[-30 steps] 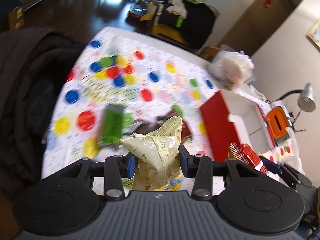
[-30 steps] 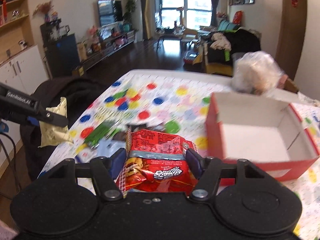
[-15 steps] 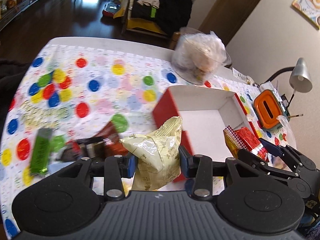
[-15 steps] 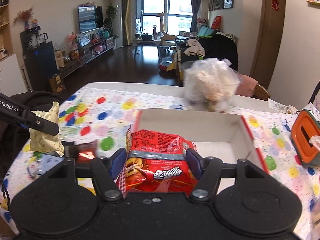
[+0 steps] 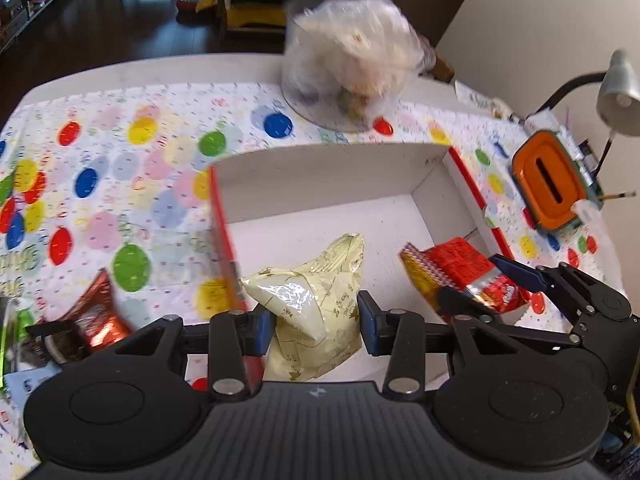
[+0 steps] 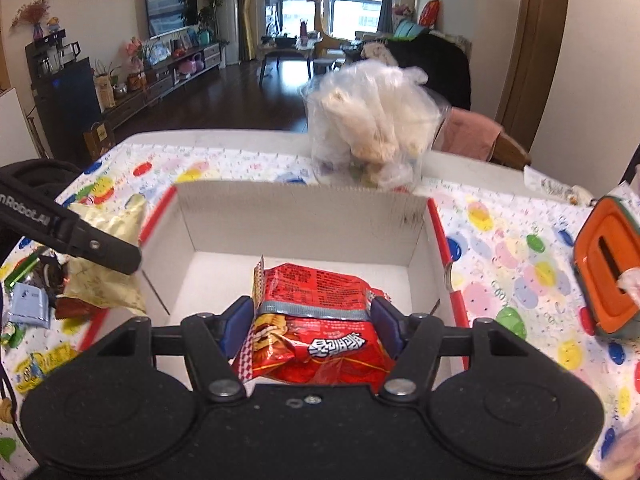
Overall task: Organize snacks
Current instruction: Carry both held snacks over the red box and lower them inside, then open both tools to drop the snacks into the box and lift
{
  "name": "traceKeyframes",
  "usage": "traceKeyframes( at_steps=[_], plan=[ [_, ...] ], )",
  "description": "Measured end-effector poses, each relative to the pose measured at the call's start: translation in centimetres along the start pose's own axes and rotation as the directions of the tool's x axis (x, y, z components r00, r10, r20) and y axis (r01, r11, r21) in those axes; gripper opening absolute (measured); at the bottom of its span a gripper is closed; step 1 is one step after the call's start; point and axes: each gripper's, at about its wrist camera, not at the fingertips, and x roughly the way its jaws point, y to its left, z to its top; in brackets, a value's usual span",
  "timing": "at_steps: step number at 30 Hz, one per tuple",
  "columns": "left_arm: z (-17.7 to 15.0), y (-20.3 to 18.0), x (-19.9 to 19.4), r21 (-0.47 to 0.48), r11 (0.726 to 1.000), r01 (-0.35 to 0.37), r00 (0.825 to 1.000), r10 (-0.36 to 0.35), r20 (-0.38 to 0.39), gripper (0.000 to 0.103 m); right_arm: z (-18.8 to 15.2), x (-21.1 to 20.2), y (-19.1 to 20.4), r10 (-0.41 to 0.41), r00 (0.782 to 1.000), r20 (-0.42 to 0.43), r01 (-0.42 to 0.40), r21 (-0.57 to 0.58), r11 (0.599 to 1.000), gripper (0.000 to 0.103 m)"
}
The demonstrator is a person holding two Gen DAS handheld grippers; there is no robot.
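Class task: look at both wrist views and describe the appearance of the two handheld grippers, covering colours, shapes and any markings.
The left gripper and the right gripper match: black ribbed bodies with two round discs, black linkage arms with silver pivot screws, and blue pads on the fingers. White lettering runs along the left gripper's arm in the right wrist view. No sleeves or hands show.

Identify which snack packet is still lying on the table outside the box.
The shiny red-brown foil packet left of the box. The pale yellow packet and red packet are each held in a gripper instead.
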Motion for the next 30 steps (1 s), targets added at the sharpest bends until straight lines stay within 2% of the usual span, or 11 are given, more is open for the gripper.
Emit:
traceKeyframes(
  at_steps=[6, 13, 17, 25, 30],
  plan=[
    [1.5, -1.7, 4.4, 0.023, 0.999, -0.037, 0.996, 0.039, -0.086, 0.041, -0.2, 3.0, -0.7, 0.024, 0.998, -0.058, -0.027, -0.045, 0.999, 0.063],
    [1.8, -2.5, 8.1, 0.062, 0.994, -0.089, 0.981, 0.098, -0.168, 0.041, -0.9, 5.5, -0.7, 0.033, 0.99, -0.136, -0.047, -0.104, 0.993, 0.063],
    [1.7, -3.3, 9.1, 0.11, 0.987, -0.119, 0.972, 0.138, -0.191, 0.042, -1.2, 6.3, -0.5, 0.029, 0.983, -0.179, -0.052, -0.126, 0.991, 0.064],
    [1.8, -3.9, 9.8, 0.131, 0.981, -0.142, 0.964, 0.167, -0.208, 0.042, -1.4, 7.0, -0.8, 0.068, 0.973, -0.222, -0.097, -0.12, 0.988, 0.063],
    [1.9, -3.5, 9.5, 0.109, 0.986, -0.13, 0.968, 0.15, -0.203, 0.051, -1.3, 6.4, -1.2, 0.085, 0.973, -0.213, -0.108, -0.097, 0.989, 0.064]
  ],
)
